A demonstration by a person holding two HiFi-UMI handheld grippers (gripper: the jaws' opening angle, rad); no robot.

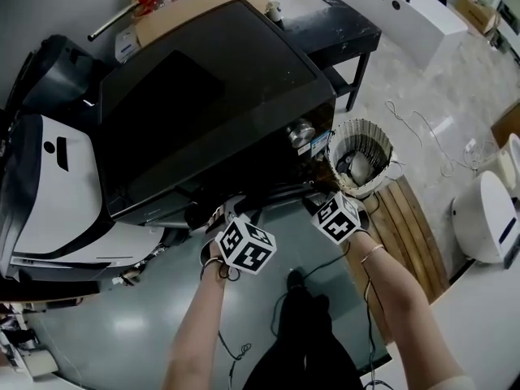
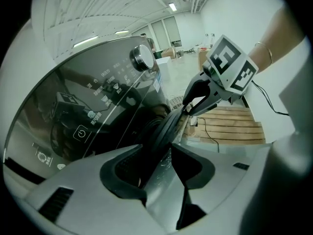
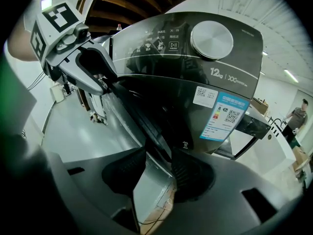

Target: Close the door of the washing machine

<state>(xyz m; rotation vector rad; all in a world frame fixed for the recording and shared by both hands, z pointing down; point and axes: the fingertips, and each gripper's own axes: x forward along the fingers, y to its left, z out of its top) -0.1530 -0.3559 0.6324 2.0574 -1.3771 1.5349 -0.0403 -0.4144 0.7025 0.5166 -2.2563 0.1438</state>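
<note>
Ribbed pads [image 3: 193, 173] flank glossy door [image 3: 146, 126]

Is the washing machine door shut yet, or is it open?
Ajar, not shut: in both gripper views the door stands out at an angle from the front of the washing machine rather than lying flush against it.

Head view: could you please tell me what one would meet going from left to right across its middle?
White appliance → left gripper → right gripper → woven basket → wooden slats → white rounded unit.
</note>
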